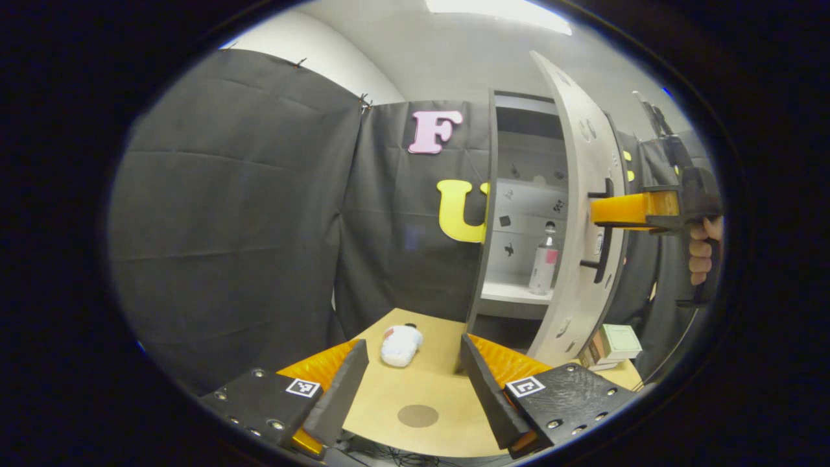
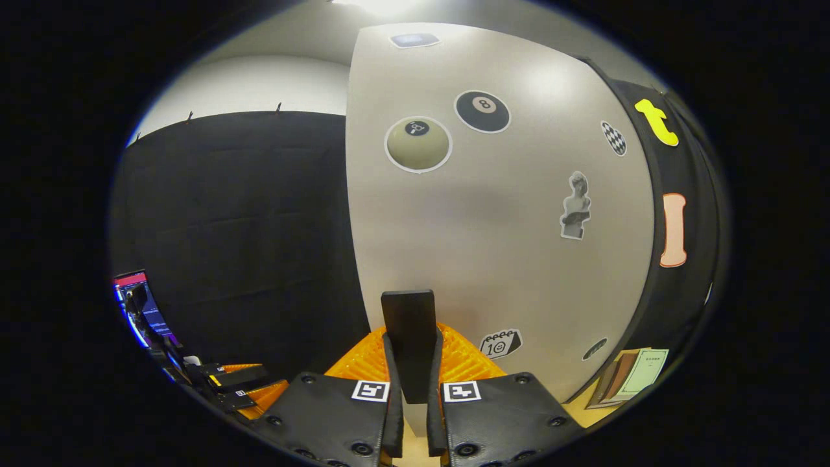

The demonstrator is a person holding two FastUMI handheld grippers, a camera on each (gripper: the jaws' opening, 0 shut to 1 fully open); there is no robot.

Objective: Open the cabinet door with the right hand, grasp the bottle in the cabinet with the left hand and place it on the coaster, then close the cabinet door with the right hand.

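Cabinet [image 1: 519, 194]: stands at the back right of the table, pale inside, with a shelf at about mid height in the left gripper view.
Door [image 1: 577, 214]: swung well open toward the camera in the left gripper view, edge-on, long axis vertical; in the right gripper view its outer face [image 2: 506, 214] carries several stickers.
Table [image 1: 415, 383]: light wood top; the cabinet sits on its far right part.
Right gripper [image 2: 410, 363]: fingers closed together on the dark door handle [image 2: 408, 337], one on each side of it; the handle runs upright between them. In the left gripper view this same gripper [image 1: 632, 211] sits at the door's handle, held by a hand [image 1: 703, 250].
Left gripper [image 1: 415, 383]: fingers wide apart, holding nothing, hanging over the near part of the table and pointing toward the cabinet.
Bottle [image 1: 545, 259]: upright on the cabinet shelf, long axis vertical, cap up, pale body with a reddish label; just behind the open door's edge, well apart from the left gripper.
Booklets [image 1: 613, 347]: small stack on the table just right of the door's foot.
White object [image 1: 401, 345]: lies on the table left of the cabinet; kind unclear.
Coaster [image 1: 417, 416]: dark round disc, flat on the near table, between the left gripper's fingers as seen from it.
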